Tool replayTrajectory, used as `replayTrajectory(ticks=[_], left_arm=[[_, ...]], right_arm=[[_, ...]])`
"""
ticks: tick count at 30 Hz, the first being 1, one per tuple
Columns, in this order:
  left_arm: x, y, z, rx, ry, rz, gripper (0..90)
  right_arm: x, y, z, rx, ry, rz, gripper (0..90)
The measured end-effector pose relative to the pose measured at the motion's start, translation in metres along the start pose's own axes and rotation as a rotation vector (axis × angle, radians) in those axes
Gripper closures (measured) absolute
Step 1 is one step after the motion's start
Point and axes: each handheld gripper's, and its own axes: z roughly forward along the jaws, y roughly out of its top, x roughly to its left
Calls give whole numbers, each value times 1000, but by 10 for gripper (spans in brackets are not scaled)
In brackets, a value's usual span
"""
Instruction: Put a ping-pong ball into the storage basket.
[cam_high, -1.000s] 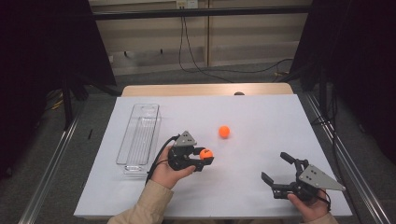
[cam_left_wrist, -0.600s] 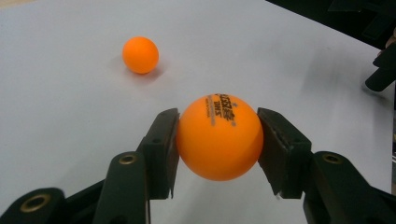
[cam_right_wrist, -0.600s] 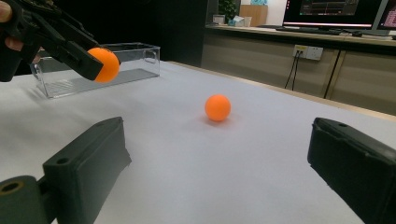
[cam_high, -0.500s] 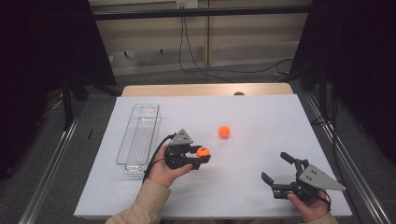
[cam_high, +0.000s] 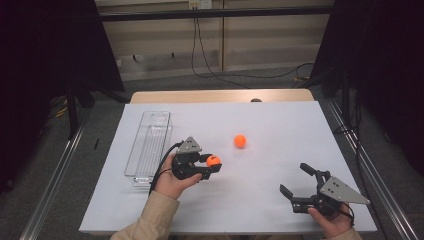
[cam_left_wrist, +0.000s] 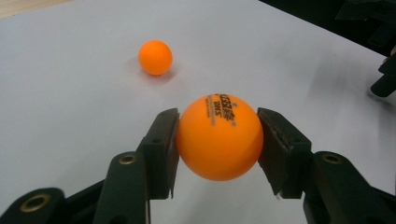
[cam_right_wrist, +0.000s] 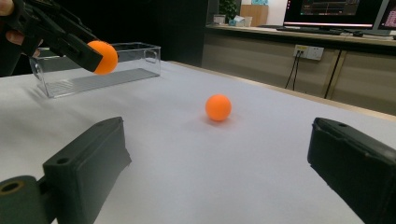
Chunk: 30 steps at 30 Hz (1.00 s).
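Small orange ping-pong ball w/ black print sits pinched between left gripper jaws, lifted off the white worktop, likely for carrying to the clear plastic bin at its 10 o'clock. Round, so no long axis; print faces up. Second orange ball lies at 1 o'clock. Right gripper rests at 4 o'clock, jaws wide, empty.
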Motion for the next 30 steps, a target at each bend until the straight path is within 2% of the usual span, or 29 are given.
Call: replayTrajectory(ticks=[30], left_arm=[[14,0,-19,-19,45,-30,509]], right_arm=[[0,0,0,-1,-2,0,40]])
